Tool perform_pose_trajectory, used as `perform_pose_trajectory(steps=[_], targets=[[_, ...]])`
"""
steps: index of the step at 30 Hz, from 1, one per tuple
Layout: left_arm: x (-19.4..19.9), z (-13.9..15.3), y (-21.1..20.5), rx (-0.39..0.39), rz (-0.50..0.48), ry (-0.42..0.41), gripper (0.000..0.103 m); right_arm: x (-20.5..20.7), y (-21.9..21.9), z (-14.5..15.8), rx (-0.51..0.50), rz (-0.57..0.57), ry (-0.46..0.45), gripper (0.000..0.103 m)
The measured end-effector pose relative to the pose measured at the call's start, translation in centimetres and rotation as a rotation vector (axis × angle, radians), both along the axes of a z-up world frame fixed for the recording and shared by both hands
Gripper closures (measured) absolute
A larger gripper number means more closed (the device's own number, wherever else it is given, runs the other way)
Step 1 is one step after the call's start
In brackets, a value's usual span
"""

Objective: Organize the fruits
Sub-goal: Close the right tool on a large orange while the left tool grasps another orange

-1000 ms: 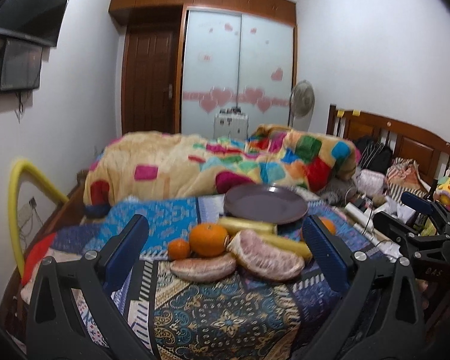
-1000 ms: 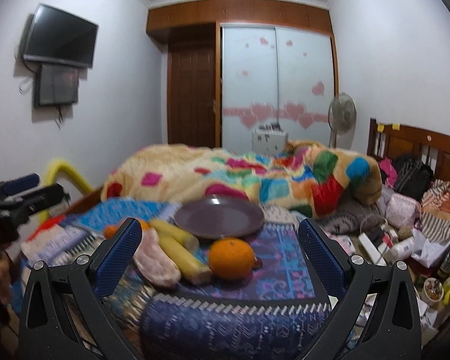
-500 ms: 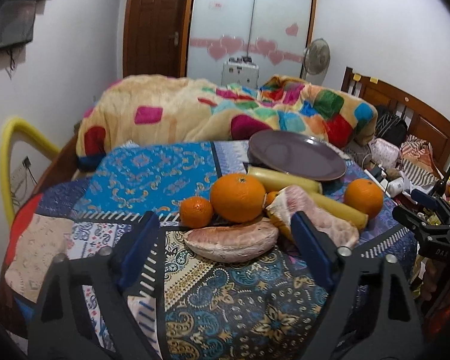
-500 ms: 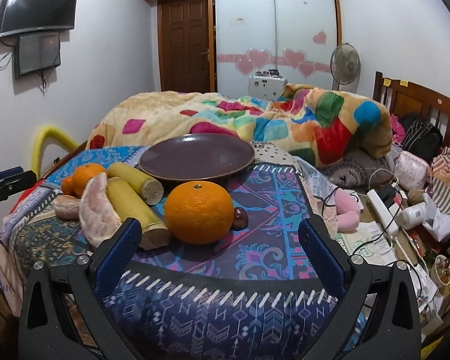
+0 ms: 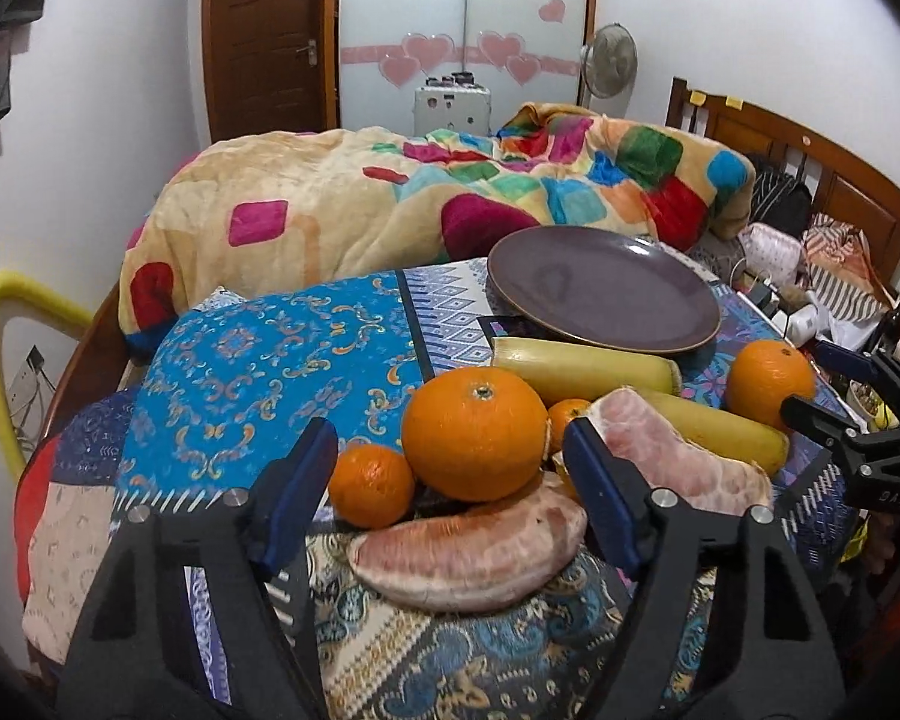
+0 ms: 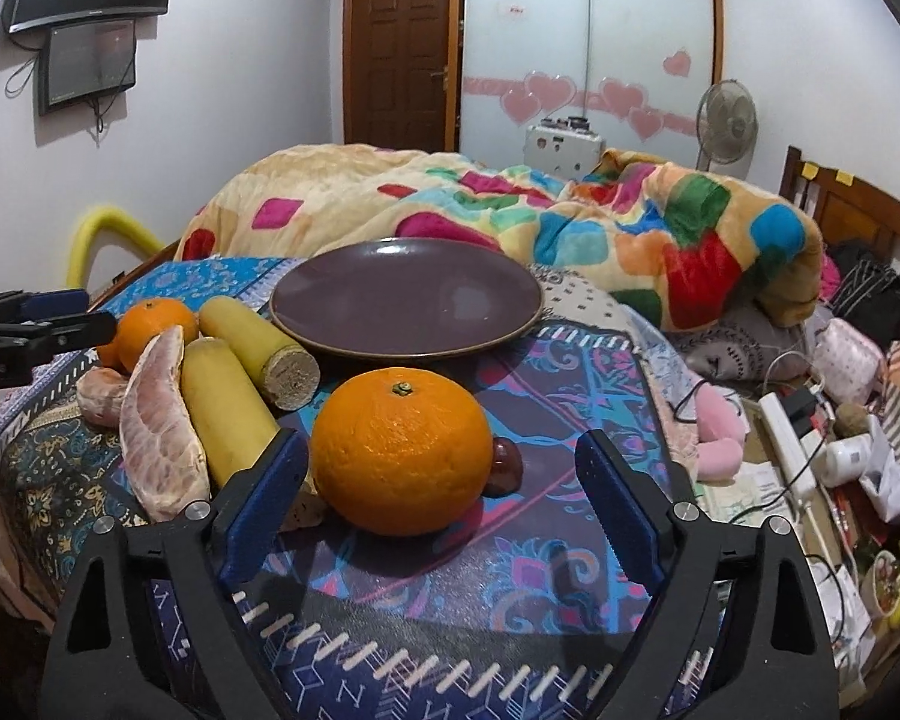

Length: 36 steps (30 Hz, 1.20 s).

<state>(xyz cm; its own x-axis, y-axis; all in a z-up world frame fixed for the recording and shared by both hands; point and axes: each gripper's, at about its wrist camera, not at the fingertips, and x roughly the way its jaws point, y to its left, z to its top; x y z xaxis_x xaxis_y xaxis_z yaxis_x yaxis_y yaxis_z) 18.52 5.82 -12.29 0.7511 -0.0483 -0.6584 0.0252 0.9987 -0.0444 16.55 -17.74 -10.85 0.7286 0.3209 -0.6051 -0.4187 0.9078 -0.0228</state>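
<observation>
While its jaws are closing, the left tool (image 5: 450, 483) is coming in low over the fruit pile, still open, with a peeled pomelo segment (image 5: 471, 555) lying just in front of the gap and a big orange (image 5: 474, 432) sitting right behind that; the pads are not pressing on anything yet. A small tangerine (image 5: 371, 483) is resting against the orange's left side, and a second pomelo segment (image 5: 672, 462) is leaning beside the right finger. Behind them two yellow sugarcane pieces (image 5: 582, 366) are lying side by side, and the purple plate (image 5: 606, 294) is sitting empty just past those on the patterned cloth (image 5: 258, 360).

Over on the other side, the right tool (image 6: 441, 480) is also narrowing its jaws, still wide and gripping nothing, with a lone orange (image 6: 401, 450) sitting squarely between the blue pads (image 6: 258, 504), clear of both. A small dark brown fruit (image 6: 504, 465) is tucked against that orange's right side. From here the left tool (image 6: 36, 324) is poking in at the left edge, and the colourful blanket (image 6: 570, 222) is piled up behind the plate (image 6: 408, 300)
</observation>
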Motion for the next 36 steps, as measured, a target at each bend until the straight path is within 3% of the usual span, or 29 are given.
perform_pose_trajectory(steps=[12,25,36], targets=[[2.8,-0.9,0.4,-0.021,-0.043,0.077,0.027,1.7,0.6,-0.6,0.010,0.033,0.073,0.019],[4.3,-0.9,0.6,-0.053,-0.072,0.148,0.027,2.0,0.8,-0.7,0.042,0.072,0.129,0.035],[4.9,-1.6,0.1,-0.034,-0.095,0.182,0.028,2.1,0.7,-0.7,0.038,0.085,0.139,0.036]])
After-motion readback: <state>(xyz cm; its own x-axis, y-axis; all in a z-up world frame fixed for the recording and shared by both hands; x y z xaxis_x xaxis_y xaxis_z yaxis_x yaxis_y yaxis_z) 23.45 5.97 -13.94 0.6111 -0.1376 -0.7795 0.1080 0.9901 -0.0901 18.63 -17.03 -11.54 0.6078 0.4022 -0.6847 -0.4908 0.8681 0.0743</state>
